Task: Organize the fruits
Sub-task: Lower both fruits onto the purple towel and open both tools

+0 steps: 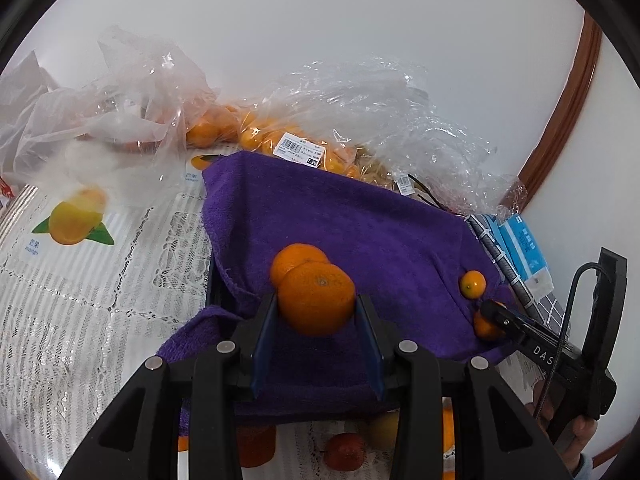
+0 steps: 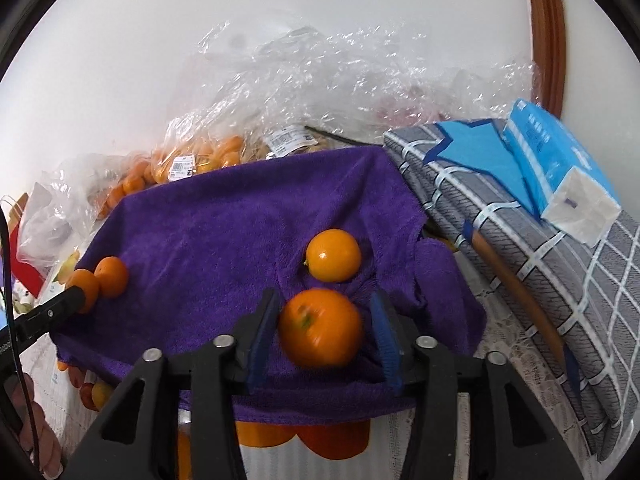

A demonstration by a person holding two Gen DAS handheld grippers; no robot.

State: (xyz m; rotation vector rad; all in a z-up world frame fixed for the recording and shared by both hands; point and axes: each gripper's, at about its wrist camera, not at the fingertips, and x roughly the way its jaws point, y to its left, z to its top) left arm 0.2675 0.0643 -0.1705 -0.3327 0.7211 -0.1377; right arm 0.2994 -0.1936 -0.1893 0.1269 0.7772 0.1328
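Observation:
A purple towel [image 1: 340, 220] covers a raised surface. In the left wrist view my left gripper [image 1: 316, 312] is shut on a large orange [image 1: 316, 298], just above the towel; a second orange [image 1: 292, 258] lies right behind it. In the right wrist view my right gripper [image 2: 324, 332] holds a small blurred orange [image 2: 320, 328] between its blue pads, with a gap at the right pad. A small glossy orange [image 2: 334, 255] lies on the towel [image 2: 224, 232] just beyond. The right gripper also shows in the left wrist view [image 1: 490, 316].
Clear plastic bags of oranges [image 1: 256, 132] lie behind the towel by the wall. A grey checked cushion [image 2: 540, 248] with a blue tissue pack [image 2: 560, 172] sits to the right. A lace tablecloth with fruit labels [image 1: 72, 224] lies left. More fruit [image 2: 328, 440] sits below the towel's front edge.

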